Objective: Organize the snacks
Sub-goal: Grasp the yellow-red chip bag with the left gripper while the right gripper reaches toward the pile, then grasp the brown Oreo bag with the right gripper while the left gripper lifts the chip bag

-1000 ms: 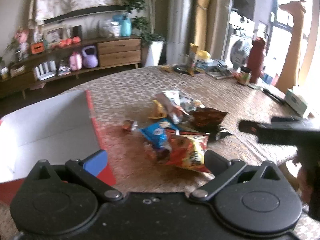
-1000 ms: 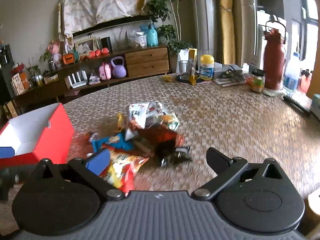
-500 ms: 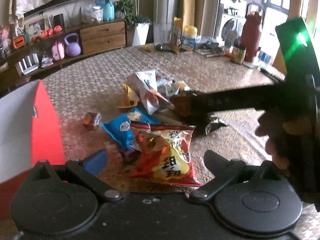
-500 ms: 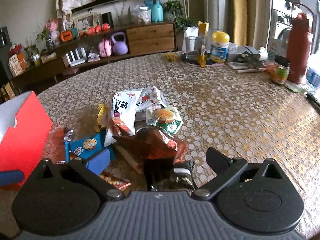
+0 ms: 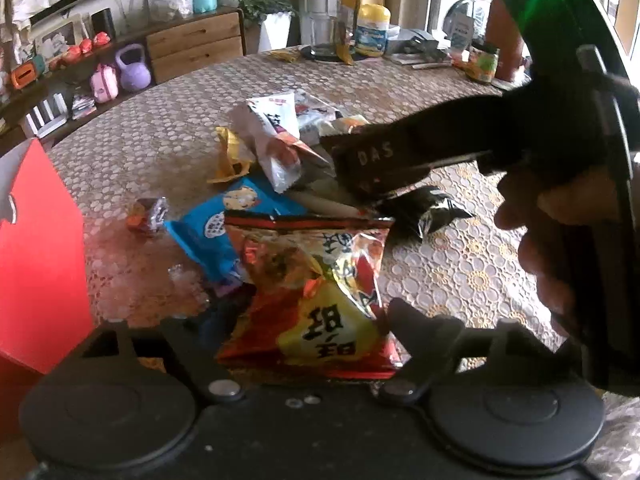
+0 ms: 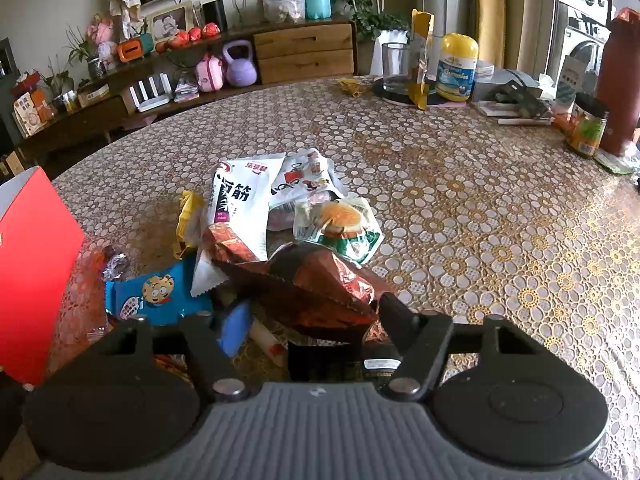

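Note:
A pile of snack packets lies on the patterned table (image 6: 480,208). In the left wrist view my left gripper (image 5: 304,320) is open around a red-and-yellow chip bag (image 5: 320,296), with a blue cookie packet (image 5: 224,220) and a white packet (image 5: 276,140) behind. My right gripper (image 6: 308,312) is open around a dark red-brown foil bag (image 6: 316,284); it also shows from the side in the left wrist view (image 5: 384,164). A burger packet (image 6: 340,224) and the white packet (image 6: 240,208) lie beyond. The red box (image 6: 32,272) stands at the left.
At the table's far side stand a glass (image 6: 396,68), a yellow-lidded jar (image 6: 456,68), a dark red flask (image 6: 620,76) and a small jar (image 6: 586,128). A small wrapped candy (image 5: 146,216) lies near the box. A sideboard runs along the back wall.
Both grippers have moved forward and down into the snack pile. The left has closed in on the chip bag, the right on the dark foil bag.

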Action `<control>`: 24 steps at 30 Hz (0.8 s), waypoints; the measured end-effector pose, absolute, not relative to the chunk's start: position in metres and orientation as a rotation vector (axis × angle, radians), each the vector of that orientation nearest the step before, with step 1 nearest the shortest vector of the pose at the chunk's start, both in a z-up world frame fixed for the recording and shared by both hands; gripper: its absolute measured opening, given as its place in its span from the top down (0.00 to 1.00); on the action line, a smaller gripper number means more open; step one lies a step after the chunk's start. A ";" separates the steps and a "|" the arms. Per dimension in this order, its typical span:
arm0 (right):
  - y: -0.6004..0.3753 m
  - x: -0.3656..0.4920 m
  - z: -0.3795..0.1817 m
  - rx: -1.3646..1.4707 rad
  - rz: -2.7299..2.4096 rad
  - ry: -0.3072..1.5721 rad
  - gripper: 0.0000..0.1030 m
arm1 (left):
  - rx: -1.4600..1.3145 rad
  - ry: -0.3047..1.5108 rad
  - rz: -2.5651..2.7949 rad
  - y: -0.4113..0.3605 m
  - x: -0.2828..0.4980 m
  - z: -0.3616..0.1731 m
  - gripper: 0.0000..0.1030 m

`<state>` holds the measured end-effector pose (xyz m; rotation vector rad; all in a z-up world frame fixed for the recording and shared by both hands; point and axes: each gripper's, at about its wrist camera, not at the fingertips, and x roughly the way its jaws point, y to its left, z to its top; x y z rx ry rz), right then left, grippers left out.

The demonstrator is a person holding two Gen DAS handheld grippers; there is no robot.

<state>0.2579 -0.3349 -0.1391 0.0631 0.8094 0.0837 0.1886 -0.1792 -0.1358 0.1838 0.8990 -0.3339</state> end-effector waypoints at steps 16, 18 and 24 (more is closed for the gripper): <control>-0.337 0.241 -0.116 0.078 0.071 0.756 0.67 | 0.194 0.874 -0.317 -0.168 0.186 -0.123 0.43; -0.337 0.237 -0.111 0.080 0.071 0.748 0.67 | 0.180 0.870 -0.318 -0.164 0.184 -0.118 0.43; -0.336 0.215 -0.088 0.089 0.089 0.711 0.69 | 0.131 0.868 -0.315 -0.148 0.175 -0.098 0.43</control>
